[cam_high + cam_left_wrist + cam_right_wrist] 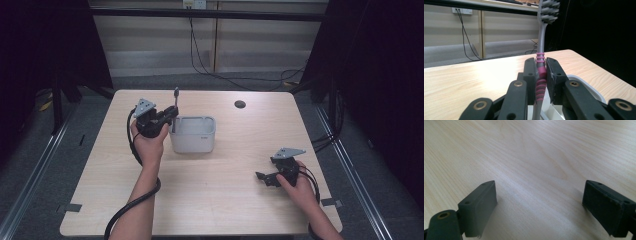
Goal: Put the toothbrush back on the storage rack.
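Toothbrush [541, 67], grey-handled with pink ribbed grip rings and grey-and-white bristles, is held upright with its long axis close to vertical: the bristled head points up and the lower handle end drops out of sight below the jaws. In the high view the toothbrush [175, 100] is seen standing just at the left rim of a white rounded-rectangular plastic bin [193, 135], its head raised above the bin. It is pinched at the pink grip section by the left gripper [541, 75], whose black jaws are pressed against either side of the handle. The left gripper [170, 116] is carried in the left hand [148, 142], just beside the bin's left wall. The bin rests on a light wood-grain table [225, 200], slightly left of centre. Well apart, near the table's right front edge, the right gripper [263, 178] is held low in the right hand [300, 187]; its jaws are spread wide with nothing between them, as seen over bare tabletop [536, 157] in the right gripper view.
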